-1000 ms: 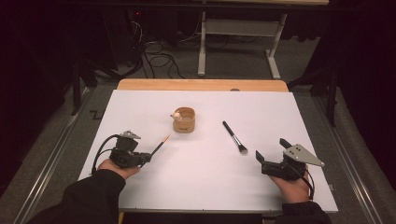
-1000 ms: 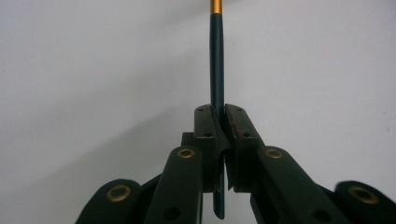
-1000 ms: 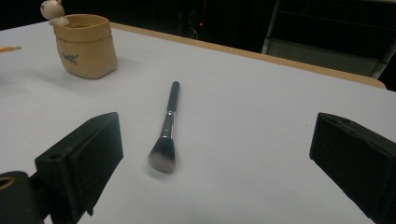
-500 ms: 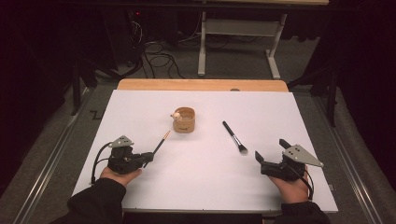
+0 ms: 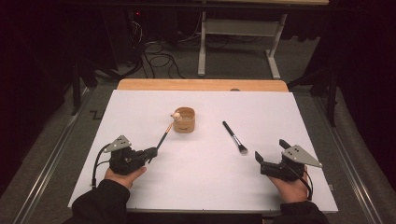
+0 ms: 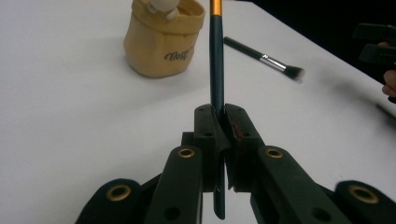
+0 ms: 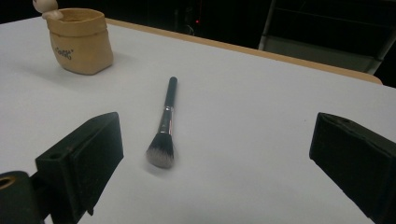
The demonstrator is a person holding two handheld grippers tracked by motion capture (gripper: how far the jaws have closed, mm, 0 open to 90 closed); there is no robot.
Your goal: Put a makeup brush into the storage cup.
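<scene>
White tabletop carries our work. At its near-left corner our left gripper clamps a slim makeup brush, tip at the tan pouch. Near the front-right corner, our right gripper gapes behind a powder brush.

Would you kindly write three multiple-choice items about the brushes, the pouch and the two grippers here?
1. Where does the loose brush lie?
A. on the white table, right of the pouch
B. inside the pouch
C. left of the pouch

2. How many makeup brushes are there?
A. one
B. two
C. four

3. How do the right gripper's jaws stand?
A. shut on the loose brush
B. shut on the pouch
C. open, holding nothing

Key: 1 A, as the high view shows it flat on the table right of the pouch. 2 B, one loose and a slim brush clamped in the left gripper. 3 C, the right gripper view shows the jaws wide apart.
</scene>
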